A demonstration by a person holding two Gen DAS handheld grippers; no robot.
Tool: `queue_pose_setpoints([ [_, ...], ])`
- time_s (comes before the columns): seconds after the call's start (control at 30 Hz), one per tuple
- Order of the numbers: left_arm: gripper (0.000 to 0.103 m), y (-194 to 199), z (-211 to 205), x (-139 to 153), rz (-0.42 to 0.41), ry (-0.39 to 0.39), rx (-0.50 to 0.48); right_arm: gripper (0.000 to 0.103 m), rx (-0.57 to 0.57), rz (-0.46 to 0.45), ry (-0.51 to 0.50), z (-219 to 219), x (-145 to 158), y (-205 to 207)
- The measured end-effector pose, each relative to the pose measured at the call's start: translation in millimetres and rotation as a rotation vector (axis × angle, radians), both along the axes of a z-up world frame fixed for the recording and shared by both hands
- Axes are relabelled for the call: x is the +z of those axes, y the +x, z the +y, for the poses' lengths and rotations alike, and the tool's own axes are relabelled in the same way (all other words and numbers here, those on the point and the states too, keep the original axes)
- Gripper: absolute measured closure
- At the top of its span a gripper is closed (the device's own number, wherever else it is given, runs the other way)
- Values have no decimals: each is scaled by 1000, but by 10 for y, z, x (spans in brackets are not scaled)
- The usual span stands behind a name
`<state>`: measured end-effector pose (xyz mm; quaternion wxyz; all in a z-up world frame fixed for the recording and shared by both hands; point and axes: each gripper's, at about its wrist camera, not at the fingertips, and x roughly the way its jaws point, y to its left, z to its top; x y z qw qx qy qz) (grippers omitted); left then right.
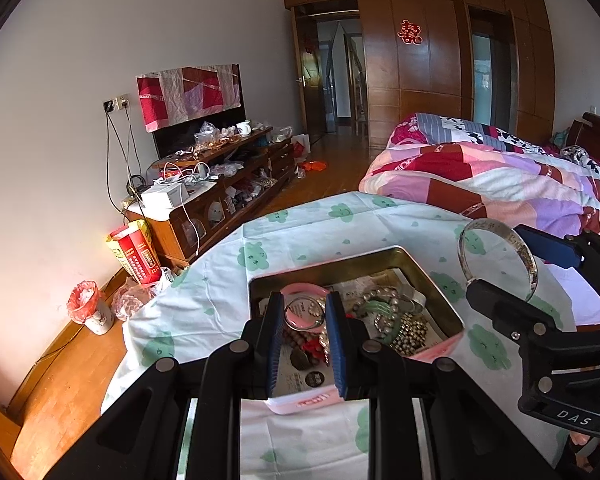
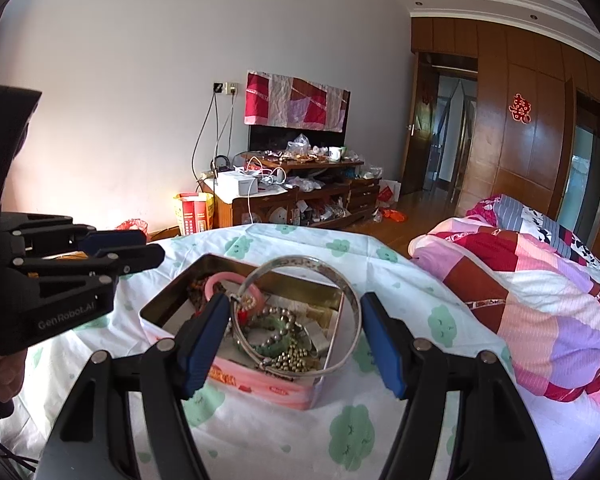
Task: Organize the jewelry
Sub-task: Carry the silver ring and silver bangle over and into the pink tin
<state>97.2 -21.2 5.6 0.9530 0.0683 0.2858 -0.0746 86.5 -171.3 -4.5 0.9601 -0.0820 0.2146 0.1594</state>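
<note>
A pink tin [image 1: 340, 258] [image 2: 268, 384] with a gold inside stands on the cloth-covered table and holds a heap of beads, chains and bangles [image 1: 392, 316] [image 2: 284, 340]. My right gripper [image 2: 294, 300] [image 1: 496, 260] is shut on a wide silver bangle [image 2: 352, 300] [image 1: 490, 223], held in the air just above the tin's right side. My left gripper [image 1: 305, 298] [image 2: 152, 246] hovers over the tin's near left edge. Its pads stand a narrow gap apart, with nothing seen between them; the tin's contents show through the gap.
The table wears a white cloth with green clouds [image 1: 260, 256] [image 2: 352, 432]. A bed with a patchwork quilt [image 1: 480, 176] [image 2: 540, 300] lies close on the right. A cluttered wooden TV cabinet [image 1: 220, 184] stands by the far wall. A person's hand [image 2: 8, 372] grips the left handle.
</note>
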Motion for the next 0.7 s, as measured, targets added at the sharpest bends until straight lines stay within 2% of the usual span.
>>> queue_pose_setpoints([
  [0.4,82,245,43,-63,8,8,24,34,-10,10,-10,55,-22,190],
  [0.7,82,420,31,-183,42,23,25,34,-20,45,-20,115,-44,438],
])
